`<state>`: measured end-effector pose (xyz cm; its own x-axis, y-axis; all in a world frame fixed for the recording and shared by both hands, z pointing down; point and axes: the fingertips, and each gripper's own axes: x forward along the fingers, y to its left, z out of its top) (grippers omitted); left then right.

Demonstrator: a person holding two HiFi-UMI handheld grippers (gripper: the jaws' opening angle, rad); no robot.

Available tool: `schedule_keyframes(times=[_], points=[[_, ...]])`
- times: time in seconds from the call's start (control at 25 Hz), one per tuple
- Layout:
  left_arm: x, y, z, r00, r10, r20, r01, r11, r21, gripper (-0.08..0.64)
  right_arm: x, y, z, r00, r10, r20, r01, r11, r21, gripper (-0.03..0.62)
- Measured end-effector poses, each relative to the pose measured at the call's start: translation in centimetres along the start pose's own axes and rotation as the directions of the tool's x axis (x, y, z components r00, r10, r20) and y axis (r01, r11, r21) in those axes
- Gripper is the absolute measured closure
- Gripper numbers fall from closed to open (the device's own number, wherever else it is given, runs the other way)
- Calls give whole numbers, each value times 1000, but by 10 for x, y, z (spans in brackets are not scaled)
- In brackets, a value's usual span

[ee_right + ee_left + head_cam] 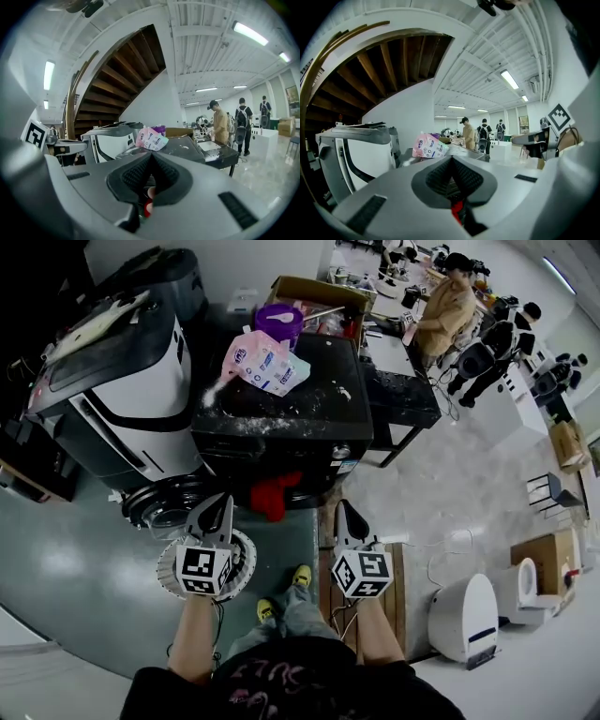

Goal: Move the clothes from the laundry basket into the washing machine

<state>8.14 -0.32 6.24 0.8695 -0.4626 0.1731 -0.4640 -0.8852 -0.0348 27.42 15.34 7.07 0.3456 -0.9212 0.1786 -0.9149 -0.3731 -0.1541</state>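
A black washing machine (281, 427) stands in front of me, its top dusted with white powder. A red cloth (272, 495) hangs out of its front, between my two grippers. The white slatted laundry basket (242, 563) sits on the floor under my left gripper (223, 504). My right gripper (343, 512) is level with the left one, to the right of the cloth. Both are shut with nothing in them. In the left gripper view the left gripper (451, 159) has its jaws closed, and the red cloth (457, 208) shows below them. The right gripper (151, 157) looks the same, with the red cloth (146, 206) beneath.
A pink detergent bag (262, 362) and a purple tub (278, 322) sit on the washer. A grey-white machine (112, 381) stands to its left, its round door (164, 507) low beside the basket. People (450, 306) work at back right. A white appliance (464, 620) and a cardboard box (544, 563) stand on the right floor.
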Motion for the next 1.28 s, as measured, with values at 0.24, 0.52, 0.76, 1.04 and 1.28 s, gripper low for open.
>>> schedule_keyframes(times=[0.24,0.52,0.76,1.04,1.28], points=[[-10,3,24,999,3,41,-3,1000,-2,549,-13,-2,23,1000,-3,26,3,1000,-21,589],[-23,8,37,998,11,64,-12,1000,4,549,-30,-11,43,997,-25,68,27,999,-27,589],[-31,5,41,997,13,77,-13,1000,2,549,-41,-9,48,996,-17,88,22,999,-50,589],[-38,-3,47,997,4,78,-5,1000,19,549,-51,-9,56,995,-13,103,19,998,-57,589],[-40,-5,58,995,4,97,-7,1000,29,549,-57,-14,65,993,-22,119,29,998,-59,589]])
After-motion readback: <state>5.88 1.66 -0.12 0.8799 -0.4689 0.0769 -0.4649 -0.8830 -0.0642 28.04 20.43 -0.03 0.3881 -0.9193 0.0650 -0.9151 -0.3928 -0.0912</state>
